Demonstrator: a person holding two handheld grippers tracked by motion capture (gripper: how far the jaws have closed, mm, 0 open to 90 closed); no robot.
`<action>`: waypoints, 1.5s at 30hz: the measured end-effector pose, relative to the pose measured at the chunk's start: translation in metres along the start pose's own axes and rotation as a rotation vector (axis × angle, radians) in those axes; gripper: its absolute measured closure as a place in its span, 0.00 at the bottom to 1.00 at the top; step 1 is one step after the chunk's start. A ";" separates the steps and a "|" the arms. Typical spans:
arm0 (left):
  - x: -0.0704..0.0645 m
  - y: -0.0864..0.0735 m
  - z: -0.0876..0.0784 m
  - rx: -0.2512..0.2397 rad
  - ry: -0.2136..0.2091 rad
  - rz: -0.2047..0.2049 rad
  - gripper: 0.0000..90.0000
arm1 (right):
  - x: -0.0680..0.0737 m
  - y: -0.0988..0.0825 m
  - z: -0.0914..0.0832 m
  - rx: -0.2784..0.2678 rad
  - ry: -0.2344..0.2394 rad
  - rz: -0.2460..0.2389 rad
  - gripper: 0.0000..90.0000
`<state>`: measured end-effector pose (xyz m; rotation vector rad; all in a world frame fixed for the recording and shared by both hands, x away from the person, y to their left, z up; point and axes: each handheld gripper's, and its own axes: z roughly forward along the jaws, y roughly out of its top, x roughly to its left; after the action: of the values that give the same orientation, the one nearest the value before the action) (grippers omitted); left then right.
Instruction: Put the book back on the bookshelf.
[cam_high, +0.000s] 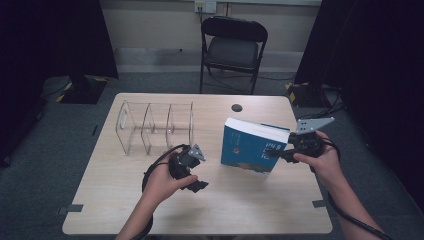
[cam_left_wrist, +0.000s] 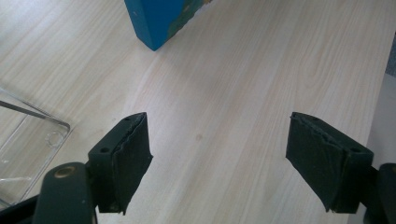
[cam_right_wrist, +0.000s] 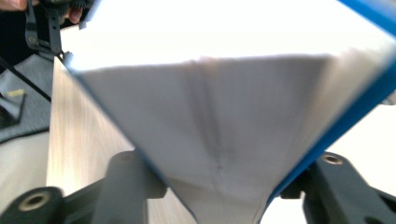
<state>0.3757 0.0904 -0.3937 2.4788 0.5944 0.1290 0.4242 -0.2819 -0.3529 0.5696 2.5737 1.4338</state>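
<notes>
Behind wood table (cam_high: 235, 200) (pale): chair (cam_high: 233, 47)

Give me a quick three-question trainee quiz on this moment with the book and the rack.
1. True or false: the left hand-held gripper is clamped on the blue book.
2. Which hand-held gripper holds the book? A) left B) right C) neither
3. Fill in: the clear divider rack stands to the ____ of the book in the high view.

Key: 1 false, its jaws are open over bare table; 2 B; 3 left.
</notes>
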 end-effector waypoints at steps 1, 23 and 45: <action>0.000 -0.001 0.000 0.001 -0.001 0.001 0.24 | -0.001 0.003 0.000 0.017 -0.002 -0.002 0.56; -0.003 -0.019 0.016 0.045 -0.005 0.001 0.24 | 0.002 0.053 -0.005 0.299 -0.010 -0.082 0.57; -0.007 -0.030 0.020 0.044 -0.006 -0.003 0.24 | 0.010 0.090 0.013 0.627 -0.083 -0.078 0.60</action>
<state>0.3627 0.0990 -0.4262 2.5203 0.6039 0.1079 0.4420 -0.2244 -0.2834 0.5691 2.9144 0.5405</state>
